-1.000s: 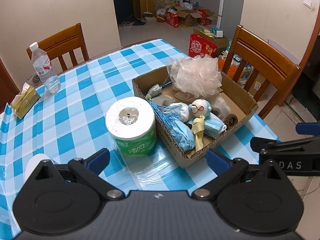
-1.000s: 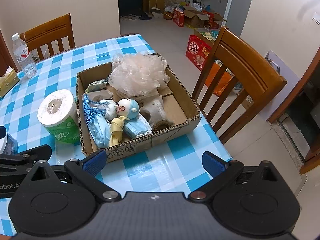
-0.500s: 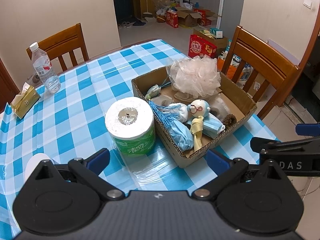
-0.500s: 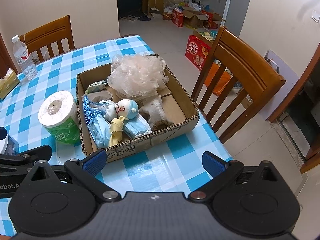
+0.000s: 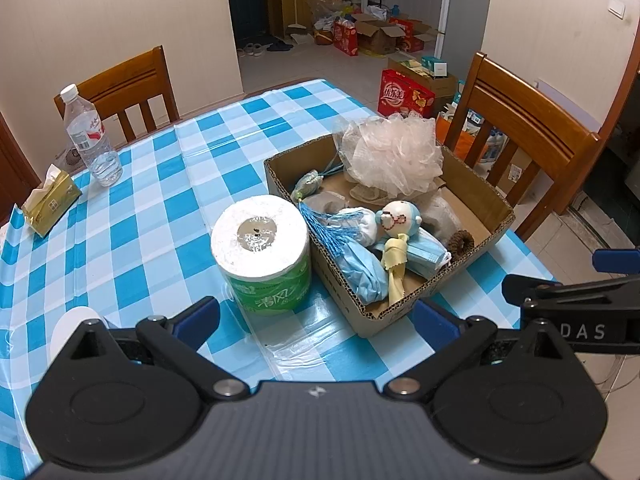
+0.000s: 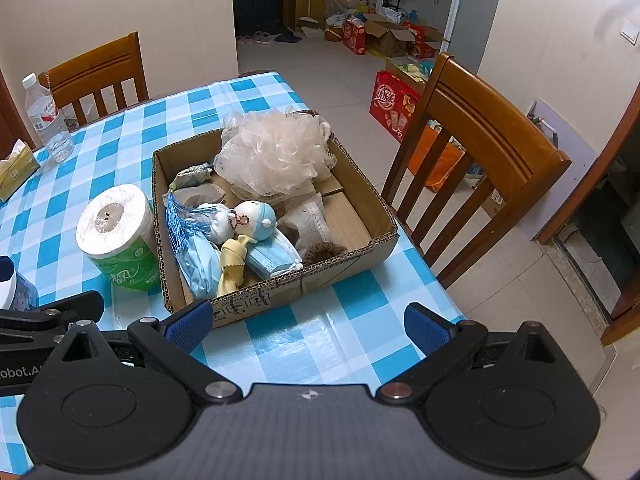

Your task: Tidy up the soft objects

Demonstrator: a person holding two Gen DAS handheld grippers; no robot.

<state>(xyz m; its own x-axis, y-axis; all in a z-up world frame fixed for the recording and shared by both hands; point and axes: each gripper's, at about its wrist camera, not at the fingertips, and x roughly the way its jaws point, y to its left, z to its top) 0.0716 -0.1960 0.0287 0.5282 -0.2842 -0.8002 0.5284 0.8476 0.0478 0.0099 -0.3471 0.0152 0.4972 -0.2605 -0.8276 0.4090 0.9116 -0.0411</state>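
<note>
A cardboard box (image 5: 480, 196) (image 6: 360, 208) sits on the blue checked table. It holds a pink mesh bath pouf (image 5: 394, 154) (image 6: 276, 152), a small doll with a blue cap (image 5: 398, 218) (image 6: 254, 218), blue face masks (image 5: 362, 266) (image 6: 272, 258), a blue tassel (image 5: 324, 228), a yellow cloth (image 6: 232, 266) and a brown hair tie (image 5: 460, 242). A toilet paper roll in green wrap (image 5: 262, 252) (image 6: 116, 236) stands just left of the box. My left gripper (image 5: 316, 318) is open and empty, near the roll and the box's front corner. My right gripper (image 6: 308, 326) is open and empty, before the box's front wall.
A water bottle (image 5: 92, 136) and a tissue pack (image 5: 50, 200) stand at the far left of the table. Wooden chairs stand behind the table (image 5: 128, 84) and at its right side (image 6: 476, 148). A white-lidded container (image 6: 10, 284) is at the left near edge.
Both grippers have shifted very slightly; the view barely changes. Nothing was taken hold of or moved.
</note>
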